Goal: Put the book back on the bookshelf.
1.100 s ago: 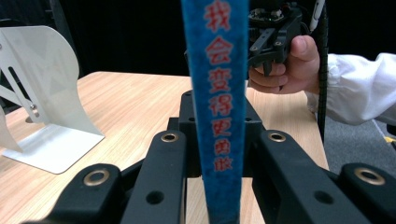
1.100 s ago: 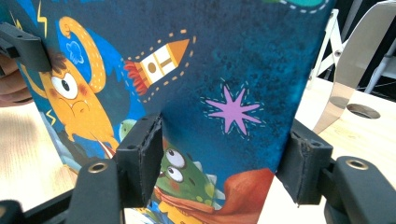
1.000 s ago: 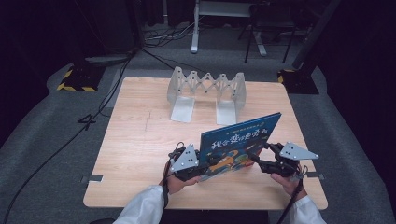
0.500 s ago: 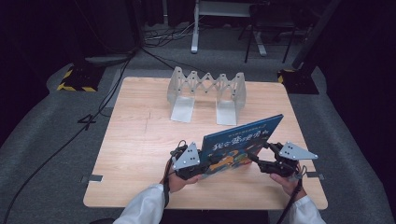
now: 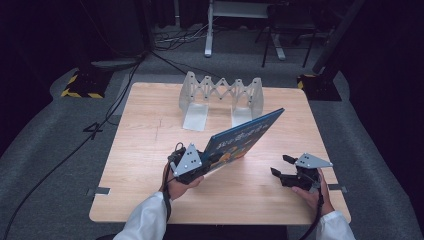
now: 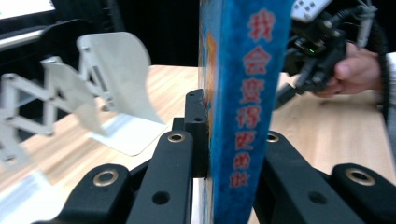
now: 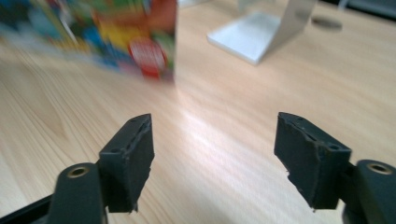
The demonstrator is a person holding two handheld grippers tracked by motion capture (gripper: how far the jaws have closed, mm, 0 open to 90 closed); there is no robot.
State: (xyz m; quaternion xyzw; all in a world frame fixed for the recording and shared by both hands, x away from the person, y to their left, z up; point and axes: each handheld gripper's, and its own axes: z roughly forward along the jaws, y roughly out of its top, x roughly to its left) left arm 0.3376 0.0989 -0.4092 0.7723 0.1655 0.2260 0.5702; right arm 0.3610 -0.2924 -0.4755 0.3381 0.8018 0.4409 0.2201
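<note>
A blue picture book [image 5: 245, 135] with red characters on its spine [image 6: 243, 93] is held tilted above the wooden table [image 5: 140, 150], its far corner raised toward the back right. My left gripper [image 5: 192, 162] is shut on the book's near end; its jaws press both covers beside the spine in the left gripper view. My right gripper [image 5: 281, 167] stands open at the front right, apart from the book, nothing between its fingers [image 7: 133, 158]. The book's colourful cover [image 7: 135, 42] shows ahead of it to the left.
A white expandable bookend rack [image 5: 220, 97] with two flat base plates stands at the table's back middle; one plate [image 7: 254, 32] lies ahead of the right gripper. Bare wood lies between the rack and the book. Cables run over the grey floor at left.
My right gripper has let go of the book's right end, opened and drawn back to the right. The left gripper alone has lifted the book and swung it toward the rack.
</note>
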